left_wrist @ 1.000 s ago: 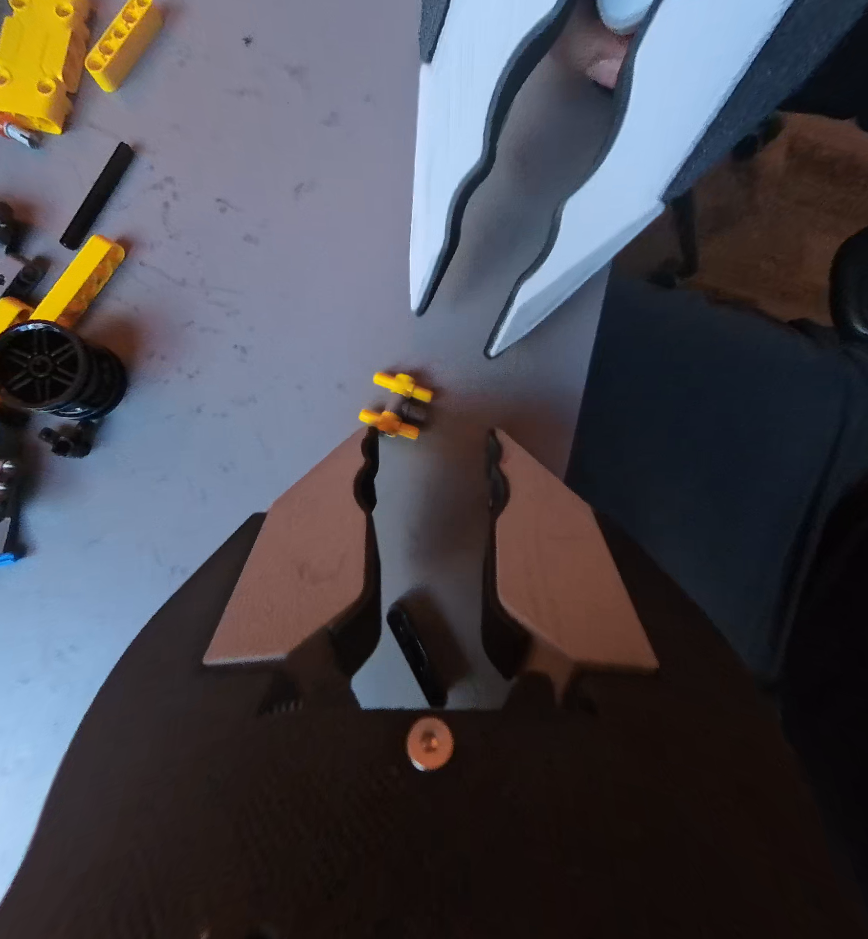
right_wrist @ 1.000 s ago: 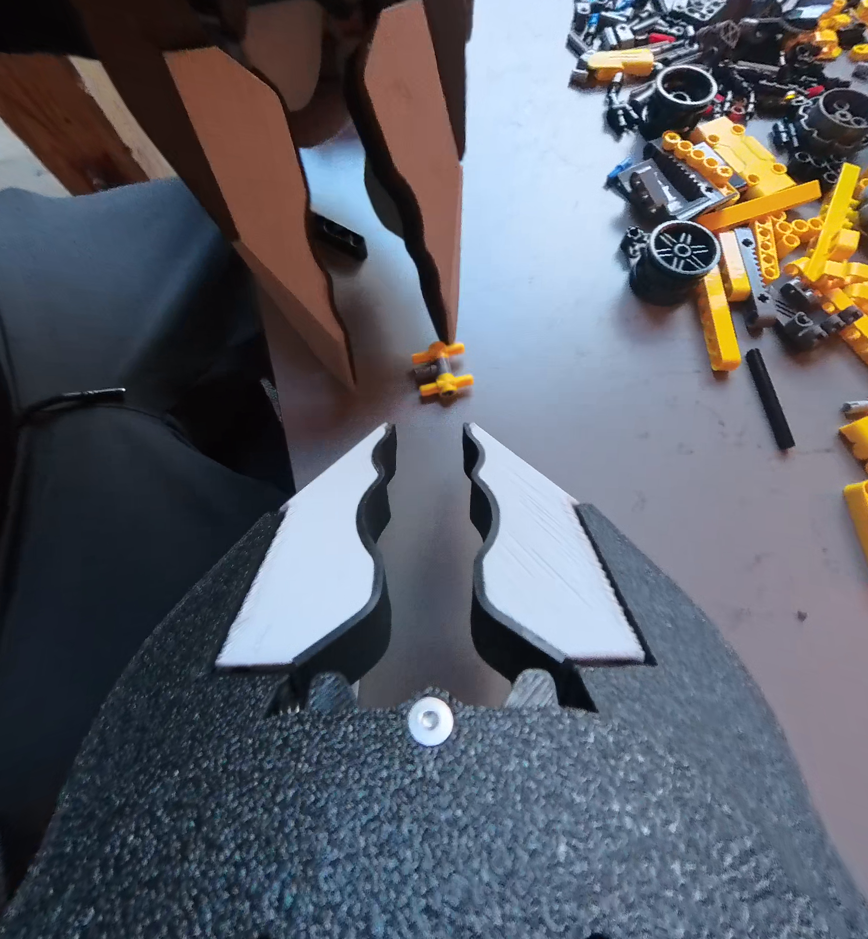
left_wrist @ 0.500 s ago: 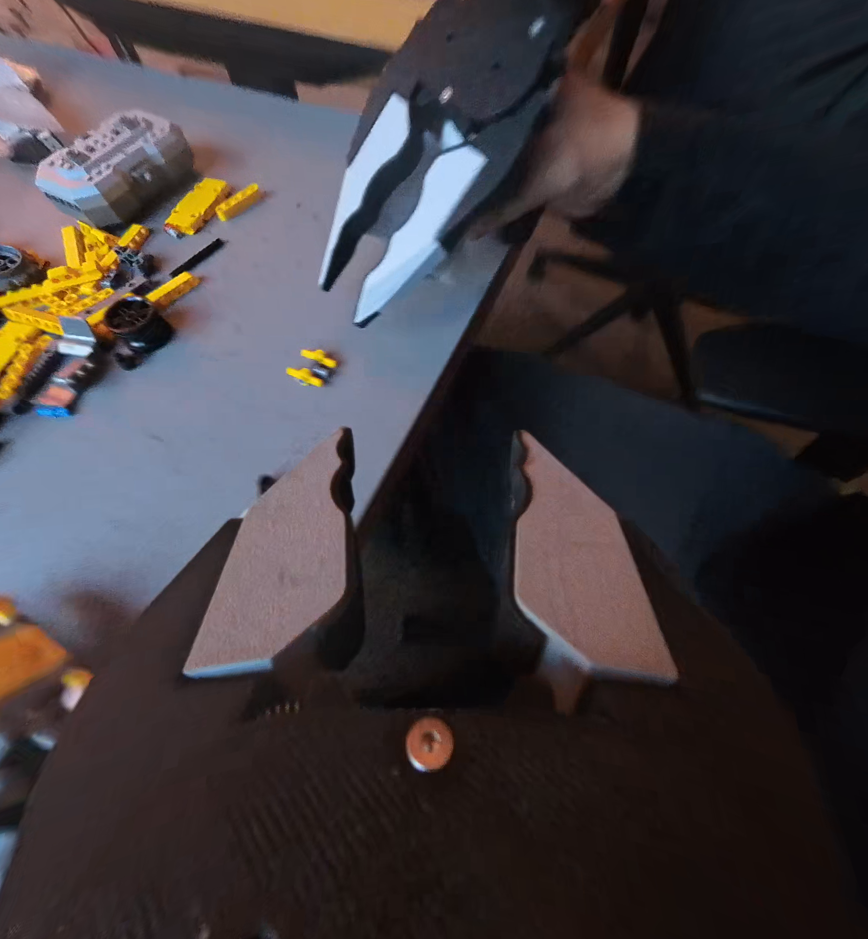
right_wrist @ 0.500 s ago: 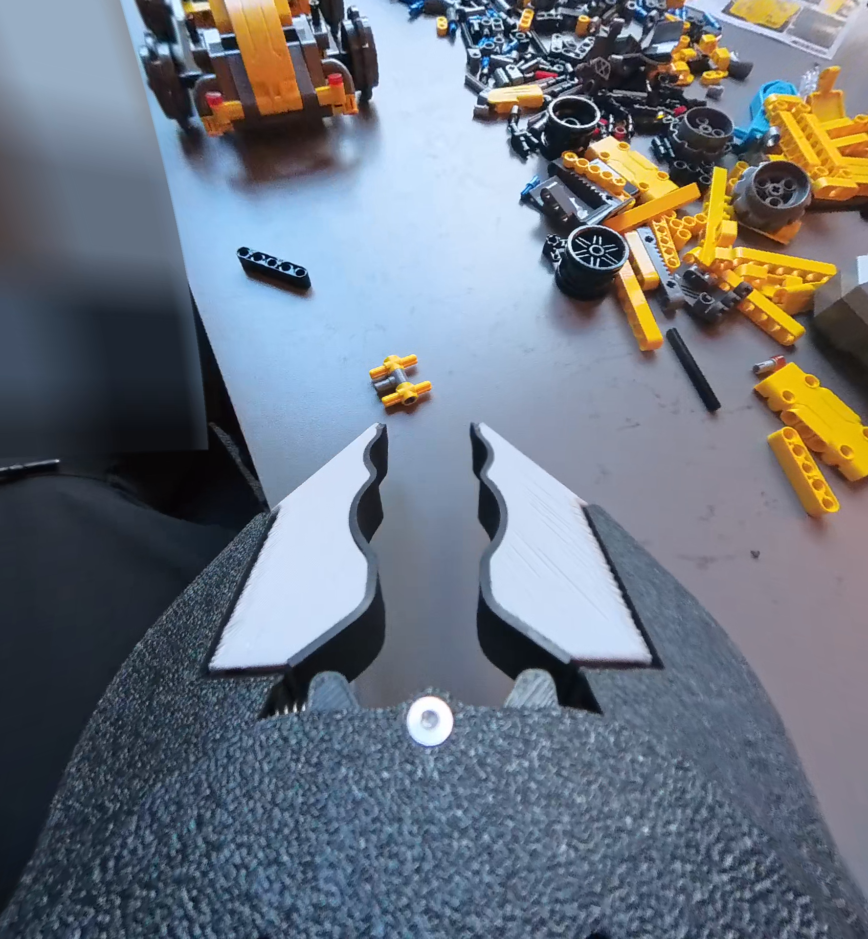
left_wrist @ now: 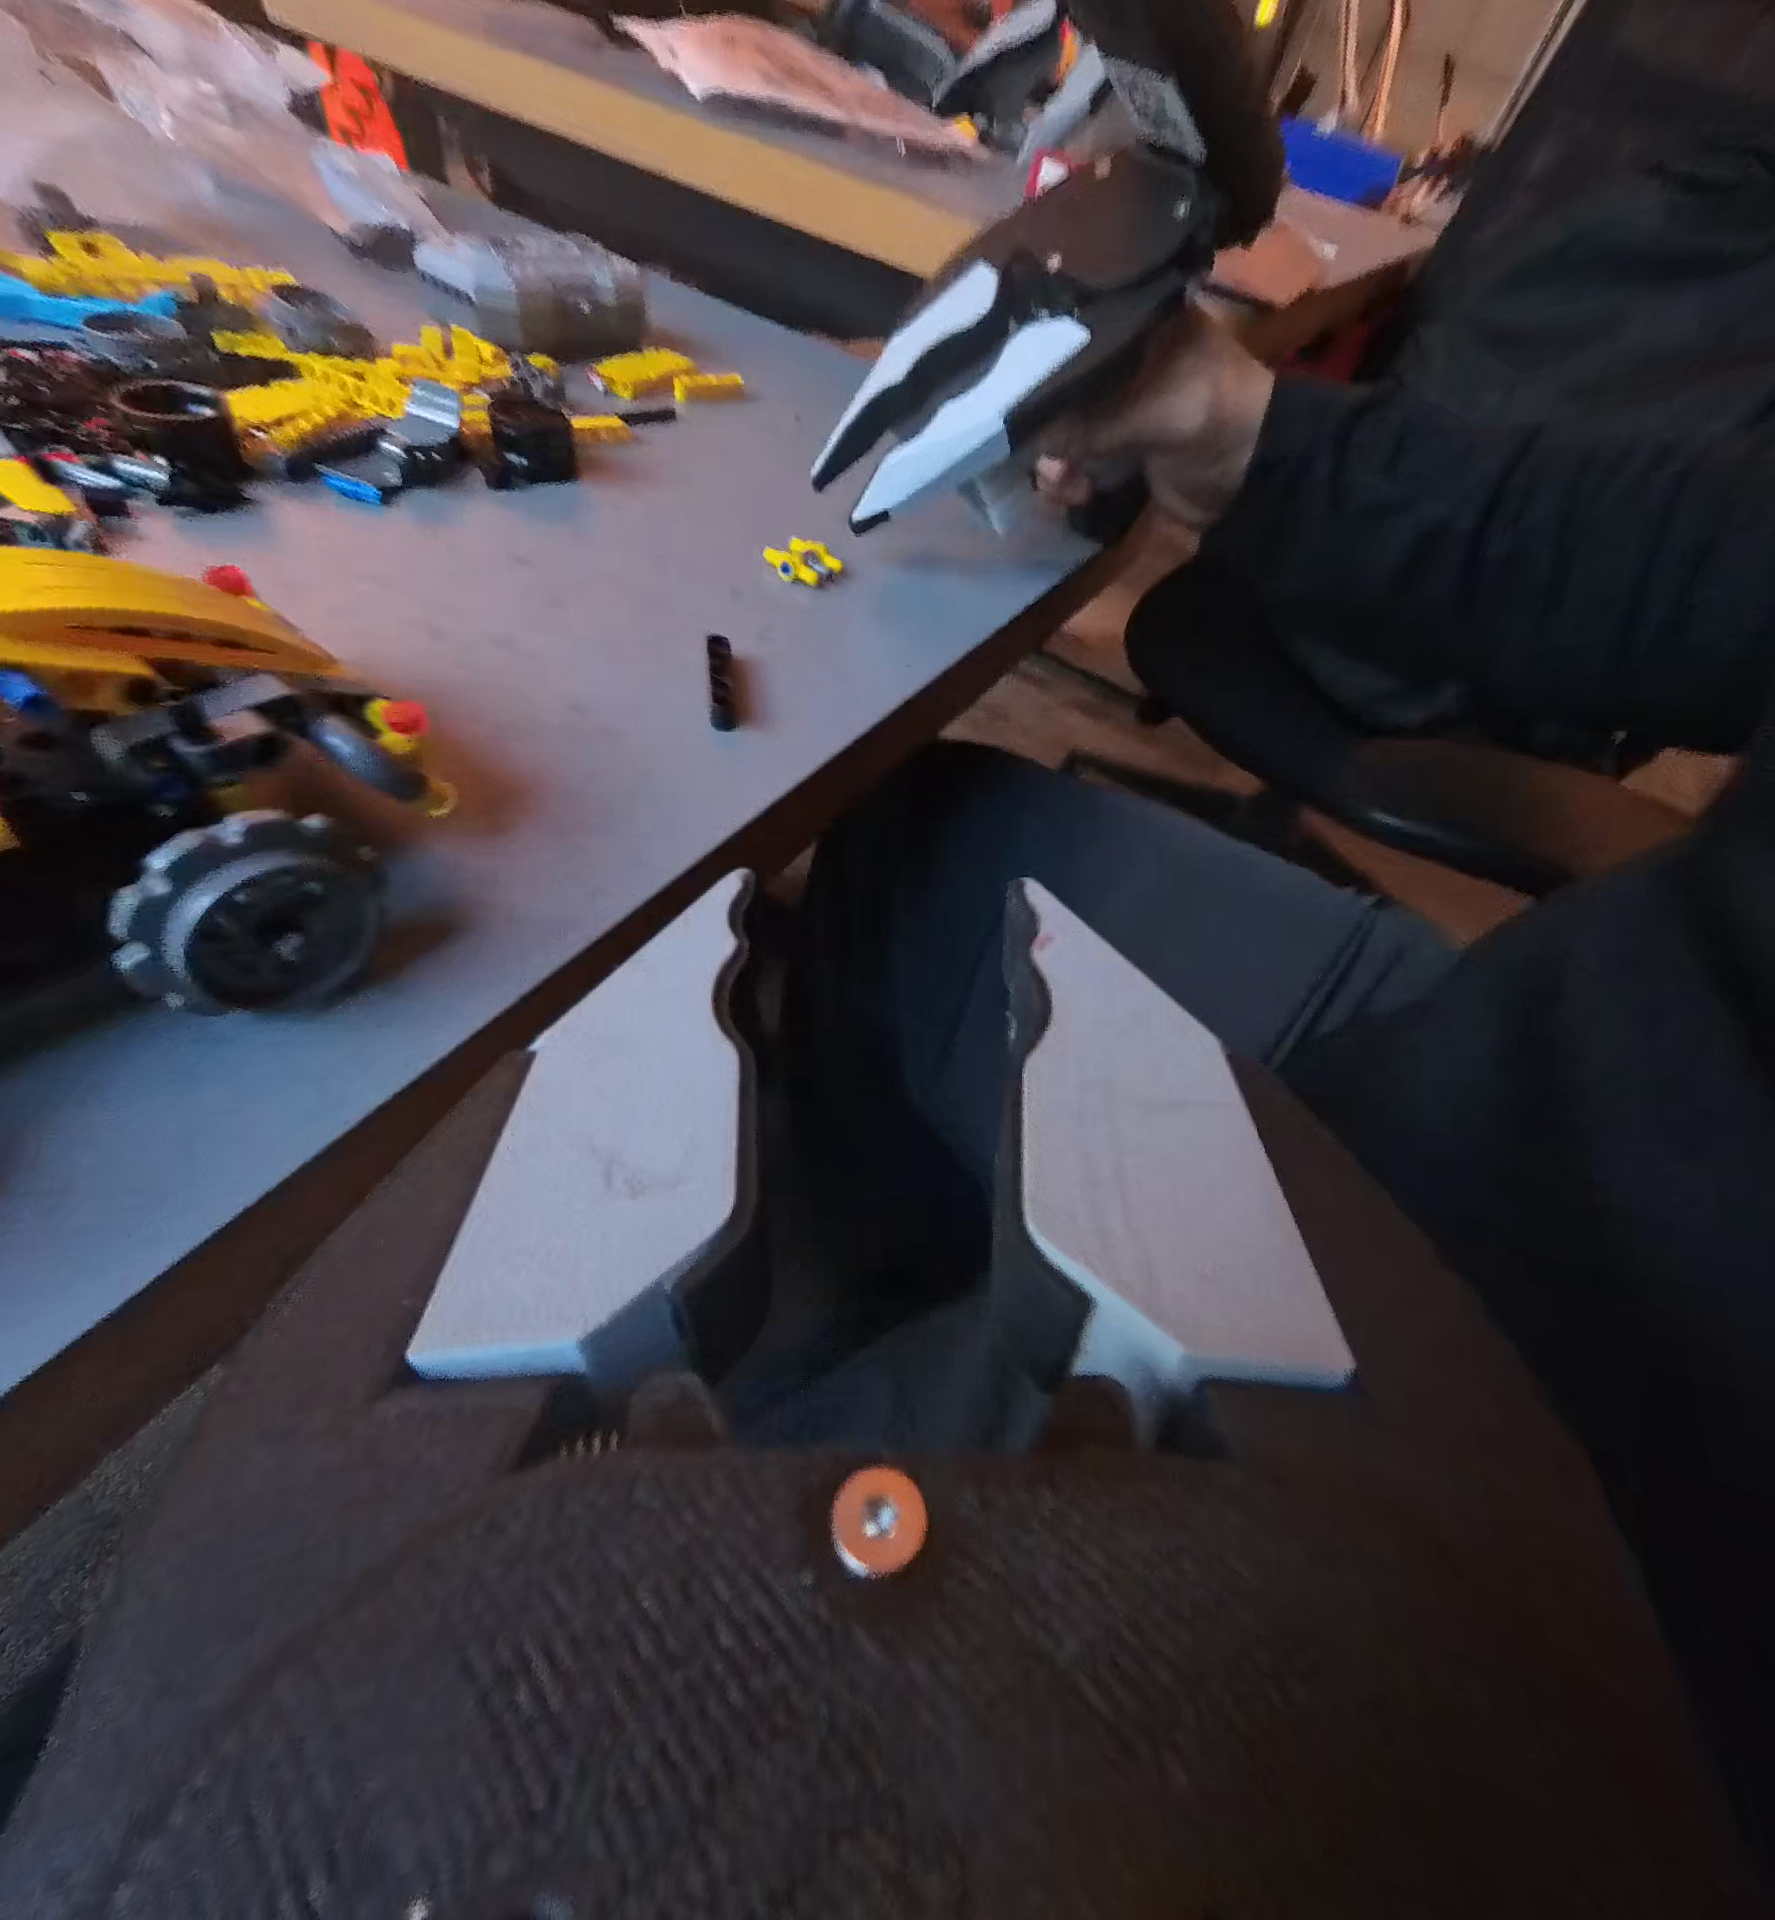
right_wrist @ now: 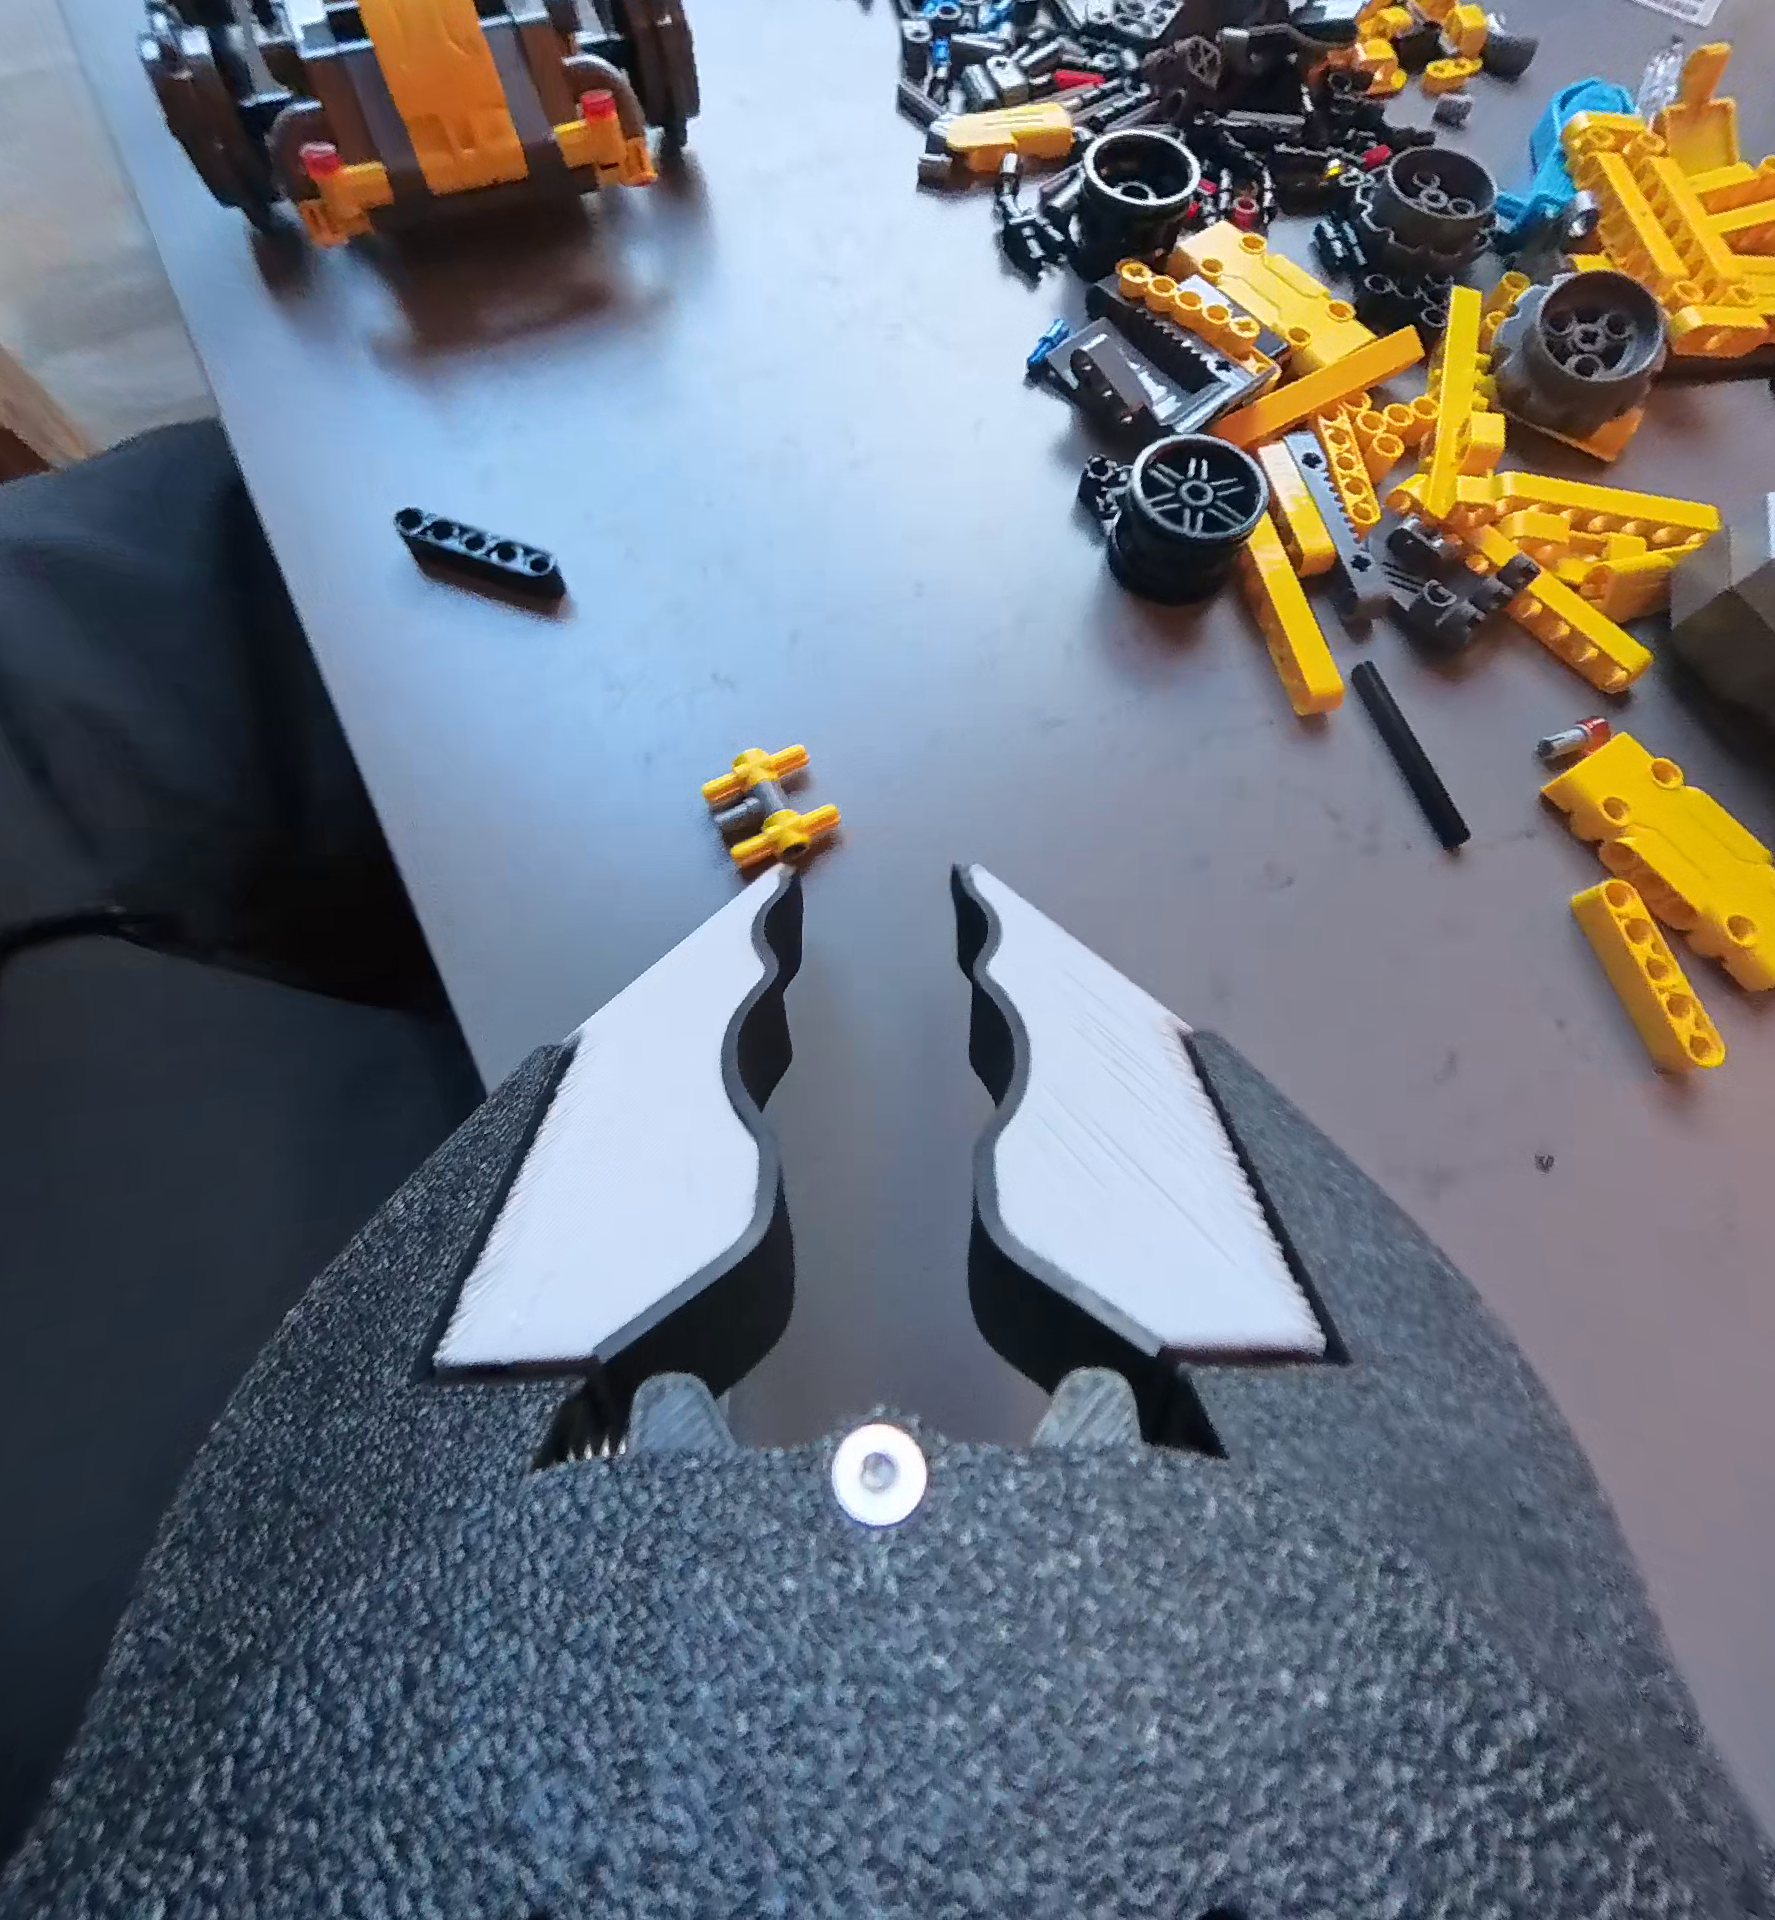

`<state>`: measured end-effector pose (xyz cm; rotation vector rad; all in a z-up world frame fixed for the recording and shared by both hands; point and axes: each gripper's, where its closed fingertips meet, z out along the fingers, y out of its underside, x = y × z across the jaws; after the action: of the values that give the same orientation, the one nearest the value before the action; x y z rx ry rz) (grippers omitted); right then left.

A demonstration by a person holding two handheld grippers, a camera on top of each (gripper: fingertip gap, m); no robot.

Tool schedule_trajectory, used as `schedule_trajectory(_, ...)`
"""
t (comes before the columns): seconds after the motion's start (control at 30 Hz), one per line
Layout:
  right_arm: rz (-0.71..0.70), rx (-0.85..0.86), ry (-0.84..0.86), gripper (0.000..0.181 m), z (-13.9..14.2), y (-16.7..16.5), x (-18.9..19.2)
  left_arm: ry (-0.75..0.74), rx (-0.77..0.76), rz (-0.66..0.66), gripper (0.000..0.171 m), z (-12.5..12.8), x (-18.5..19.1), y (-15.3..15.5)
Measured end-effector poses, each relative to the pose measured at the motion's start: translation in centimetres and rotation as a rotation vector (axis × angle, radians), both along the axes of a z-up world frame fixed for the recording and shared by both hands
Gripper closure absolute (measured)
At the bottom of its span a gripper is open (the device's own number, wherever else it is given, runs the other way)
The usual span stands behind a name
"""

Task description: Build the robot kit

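A small yellow and grey connector piece (right_wrist: 771, 806) lies on the grey table (right_wrist: 862, 540) near its edge. It also shows in the left wrist view (left_wrist: 803, 562). My right gripper (right_wrist: 875, 883) is open and empty, just short of the piece, with its left fingertip (right_wrist: 777, 891) almost at it. In the left wrist view the right gripper (left_wrist: 841, 499) hovers over the piece, held by a hand. My left gripper (left_wrist: 881, 902) is open and empty, off the table edge above a person's dark-clothed lap. A black beam with holes (right_wrist: 478, 553) lies apart; it also shows in the left wrist view (left_wrist: 722, 681).
A yellow and black toy car (right_wrist: 426, 114) stands at the far left of the table; the left wrist view shows it close by (left_wrist: 156, 769). A pile of yellow beams and black wheels (right_wrist: 1382, 416) fills the right side. A black axle (right_wrist: 1408, 753) and yellow bricks (right_wrist: 1683, 873) lie nearer. Left tips to right tips: about 25 centimetres.
My left gripper has pulled back off the table, away from the yellow piece, to over the lap. My right gripper has drawn back a little and shifted right of the piece.
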<state>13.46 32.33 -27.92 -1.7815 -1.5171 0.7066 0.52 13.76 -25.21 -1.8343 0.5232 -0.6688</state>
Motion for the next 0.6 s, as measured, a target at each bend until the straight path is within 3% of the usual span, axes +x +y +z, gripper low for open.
schedule_trajectory(0.2,-0.044,-0.038,0.01,0.144,0.0,1.3,-1.4,-0.062,0.0,0.068,0.129,0.8,-5.3,1.8)
schedule_trajectory(0.3,-0.031,-0.04,0.012,0.143,0.0,1.5,-2.3,-0.121,0.039,0.029,0.128,3.2,-5.6,2.3)
schedule_trajectory(0.37,-0.014,-0.033,0.017,0.144,0.2,1.3,-2.6,-0.085,0.072,0.034,0.128,3.7,-5.5,2.3)
schedule_trajectory(0.6,0.024,0.004,0.111,0.142,1.7,0.8,-2.8,0.072,0.041,0.032,0.129,1.6,-4.0,3.3)
